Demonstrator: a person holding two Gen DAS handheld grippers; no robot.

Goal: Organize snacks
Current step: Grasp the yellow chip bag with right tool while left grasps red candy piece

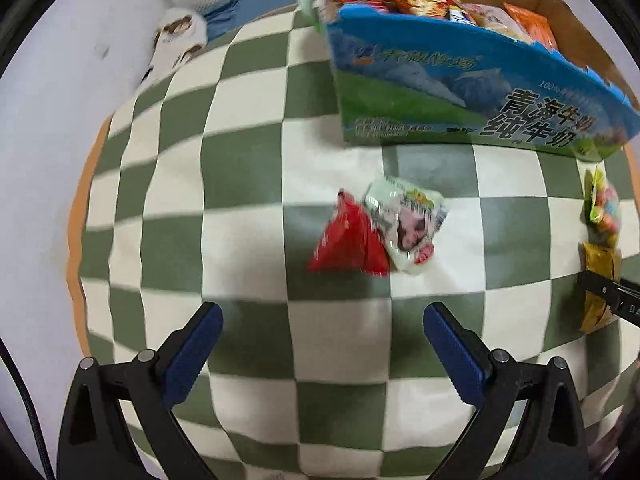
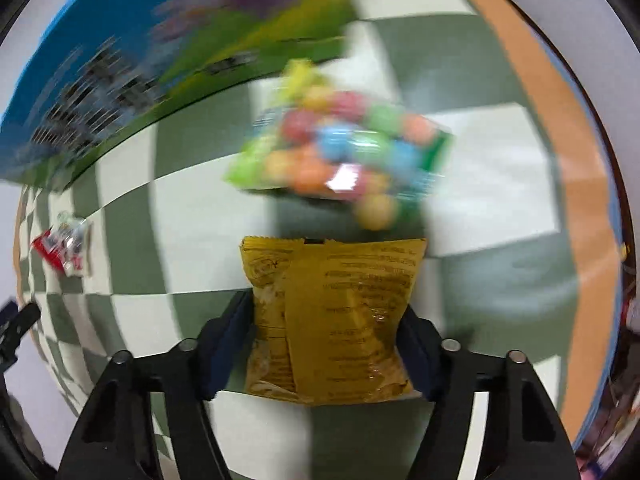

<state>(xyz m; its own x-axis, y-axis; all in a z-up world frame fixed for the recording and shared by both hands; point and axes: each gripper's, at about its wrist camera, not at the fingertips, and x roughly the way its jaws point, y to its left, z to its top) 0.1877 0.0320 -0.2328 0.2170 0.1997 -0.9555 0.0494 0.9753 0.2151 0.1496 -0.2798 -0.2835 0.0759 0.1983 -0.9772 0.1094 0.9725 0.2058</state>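
My left gripper hangs open over the green-and-cream checkered cloth, nothing between its blue pads. Just ahead of it lie a red packet and a white-green packet, overlapping. My right gripper is shut on a yellow snack packet, its fingers pressing both sides. Beyond that lies a blurred bag of colourful round candies. A blue-green milk carton box at the back holds several snack packets. The left wrist view shows the yellow packet at its right edge.
The cloth covers an orange-edged table; its edge also runs along the right. A white object with brown patches and blue fabric sit at the far left corner. Bare cloth stretches left of the two packets.
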